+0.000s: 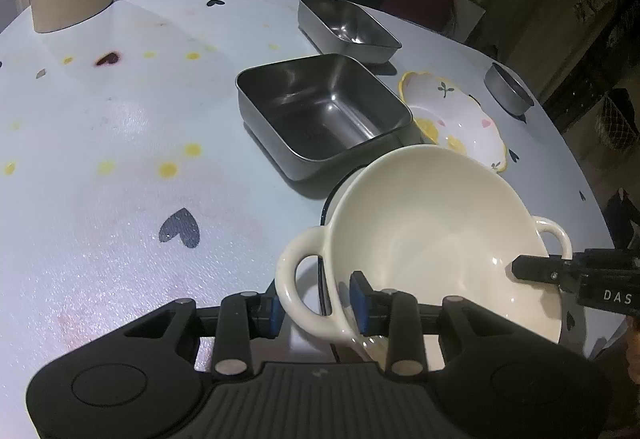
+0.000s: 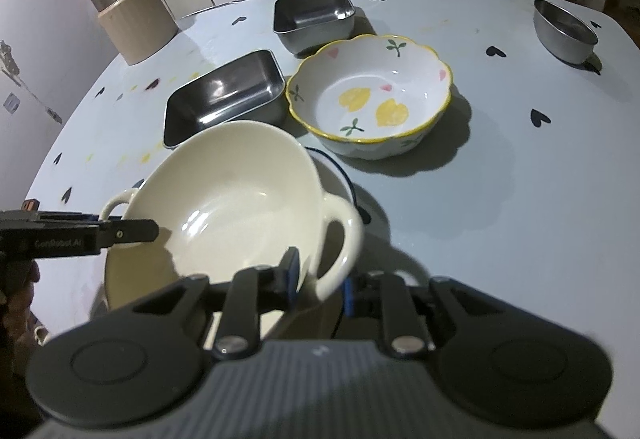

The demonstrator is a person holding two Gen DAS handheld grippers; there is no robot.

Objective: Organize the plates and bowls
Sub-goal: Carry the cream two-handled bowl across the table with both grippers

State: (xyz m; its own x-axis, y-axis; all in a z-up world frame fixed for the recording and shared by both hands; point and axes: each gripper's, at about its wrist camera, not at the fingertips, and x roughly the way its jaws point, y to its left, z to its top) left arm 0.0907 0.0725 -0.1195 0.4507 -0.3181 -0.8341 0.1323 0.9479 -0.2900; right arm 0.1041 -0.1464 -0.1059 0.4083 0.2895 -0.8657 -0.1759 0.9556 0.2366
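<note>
Cream ceramic closest to both cameras: a two-handled cream bowl (image 1: 436, 239) is held tilted above the table (image 1: 120, 199), one gripper at each loop handle. The left gripper (image 1: 316, 303) is clenched on the bowl's left handle, its blue-padded fingers (image 1: 360, 299) on either side of the loop. The right gripper (image 2: 320, 279) grasps the opposite handle the same way, one finger inside the bowl's rim and one outside the loop. Each gripper's dark finger also pokes into the other camera's view over the bowl's rim.

Under the bowl a dark-rimmed plate (image 2: 340, 167) shows only as a thin curved edge, so whether the bowl touches it I cannot tell.

Just beyond sits a large square steel tray (image 1: 320, 111), empty, and beside it to the right a scalloped yellow-rimmed bowl (image 2: 368, 95) painted with lemons and leaves. Farther back stands a smaller steel tray (image 2: 314, 15). Well apart on the right, near the table's edge, is a round steel bowl (image 2: 564, 31). At the far left corner stands a beige container (image 2: 134, 27).
</note>
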